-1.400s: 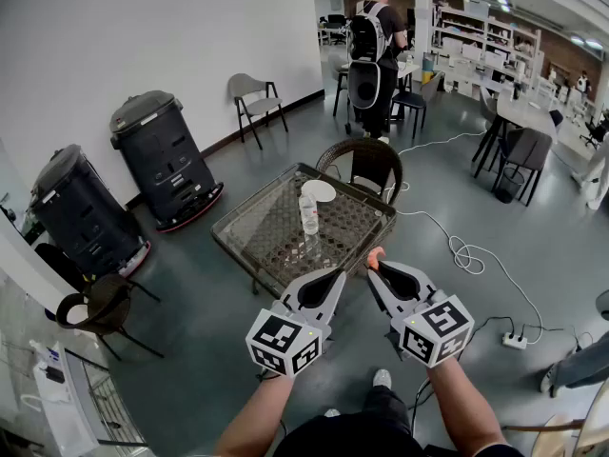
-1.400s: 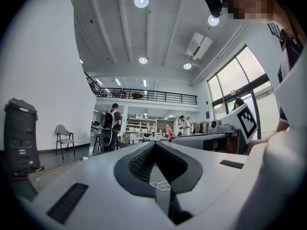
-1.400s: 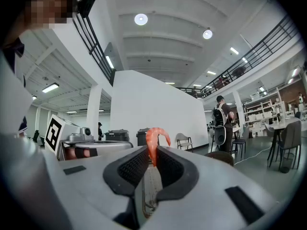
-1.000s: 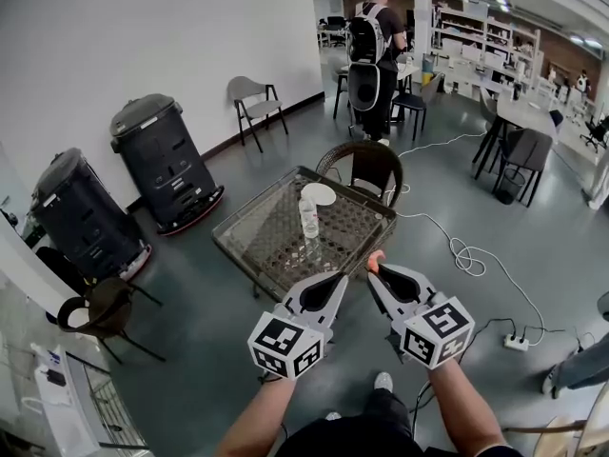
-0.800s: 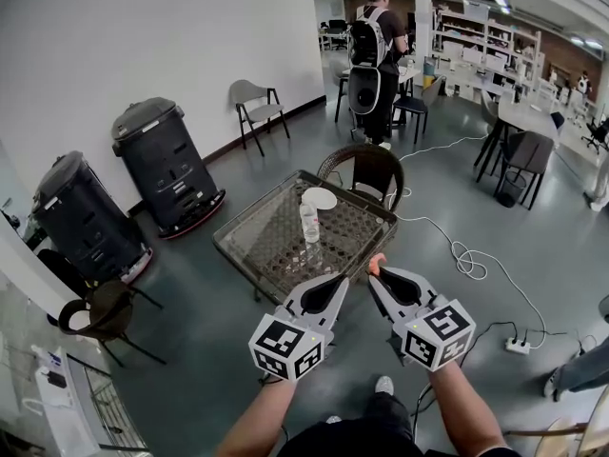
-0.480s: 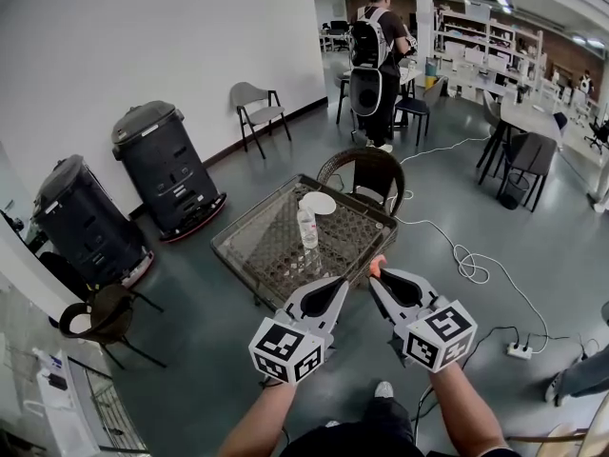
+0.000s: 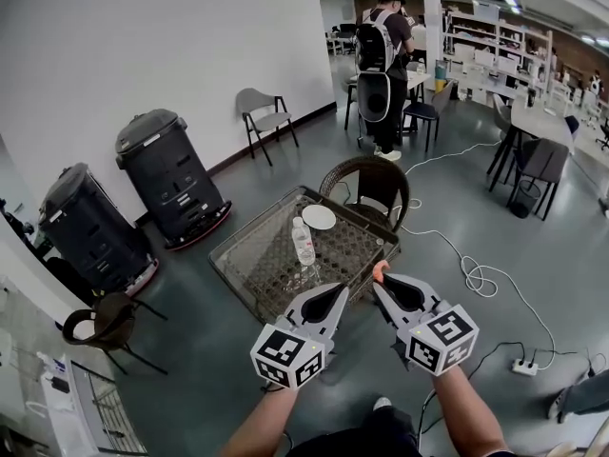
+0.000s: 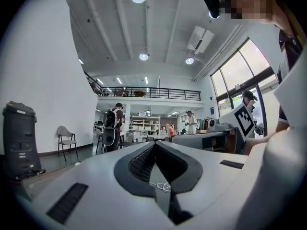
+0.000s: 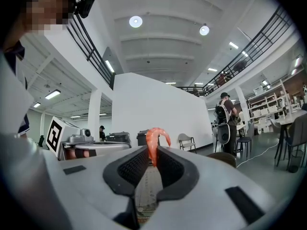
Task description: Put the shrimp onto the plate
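Plate [image 7: 319, 217] nearer, shrimp [image 9: 153, 142] in right claw [image 9: 152, 152]

- Middle of the room?
- Low wicker table [image 7: 255, 255] with a glass top, a clear plastic bottle [image 7: 304, 243] upright on it, a rounded wicker chair [image 7: 367, 173] just behind.
- Along the white wall [image 7: 143, 36], left side?
- Bulky black unit [image 7: 169, 177], second black unit [image 7: 88, 228] beside it, grey chair [image 7: 265, 110] farther along, small dark chair [image 7: 112, 318] at bottom left.
- Farther back?
- Person [image 7: 398, 30] seen from behind, wearing a backpack [image 7: 373, 48], near desks. At right, white cable [image 7: 479, 276] looping over grey floor toward a power strip [image 7: 524, 367].
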The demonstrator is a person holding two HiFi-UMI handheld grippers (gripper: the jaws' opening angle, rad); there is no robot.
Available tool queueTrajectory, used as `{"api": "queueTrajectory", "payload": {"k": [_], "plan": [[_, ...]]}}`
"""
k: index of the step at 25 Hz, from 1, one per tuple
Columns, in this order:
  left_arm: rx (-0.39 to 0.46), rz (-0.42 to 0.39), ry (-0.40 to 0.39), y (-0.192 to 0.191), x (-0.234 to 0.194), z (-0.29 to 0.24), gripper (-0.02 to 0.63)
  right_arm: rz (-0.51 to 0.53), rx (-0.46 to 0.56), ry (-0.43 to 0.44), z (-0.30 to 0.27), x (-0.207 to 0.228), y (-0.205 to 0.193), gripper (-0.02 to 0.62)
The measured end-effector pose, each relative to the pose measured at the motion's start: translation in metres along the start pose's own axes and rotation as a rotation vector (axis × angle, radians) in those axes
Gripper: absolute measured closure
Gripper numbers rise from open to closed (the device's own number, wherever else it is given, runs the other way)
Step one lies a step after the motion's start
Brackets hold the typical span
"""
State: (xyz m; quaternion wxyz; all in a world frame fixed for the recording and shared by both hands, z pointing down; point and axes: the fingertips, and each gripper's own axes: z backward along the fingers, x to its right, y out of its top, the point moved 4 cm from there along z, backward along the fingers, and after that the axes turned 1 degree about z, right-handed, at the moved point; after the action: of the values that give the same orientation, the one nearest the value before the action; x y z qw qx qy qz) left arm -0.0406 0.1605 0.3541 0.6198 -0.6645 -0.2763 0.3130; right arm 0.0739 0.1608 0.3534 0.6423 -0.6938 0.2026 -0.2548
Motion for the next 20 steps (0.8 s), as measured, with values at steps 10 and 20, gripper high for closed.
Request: {"api": "queueTrajectory", "payload": {"k": [10,20], "plan": [[-0.032,-0.008,0.078,0.0,0.0,-0.063,0.598,-0.019,0.011,0.059,-0.004,0.075,0.01,0.54],[-0.081,0.011,0.168,-0.007,-0.01,-0.089,0.598,-0.062,-0.007,0.138,-0.021,0.112,0.006,0.54]]}}
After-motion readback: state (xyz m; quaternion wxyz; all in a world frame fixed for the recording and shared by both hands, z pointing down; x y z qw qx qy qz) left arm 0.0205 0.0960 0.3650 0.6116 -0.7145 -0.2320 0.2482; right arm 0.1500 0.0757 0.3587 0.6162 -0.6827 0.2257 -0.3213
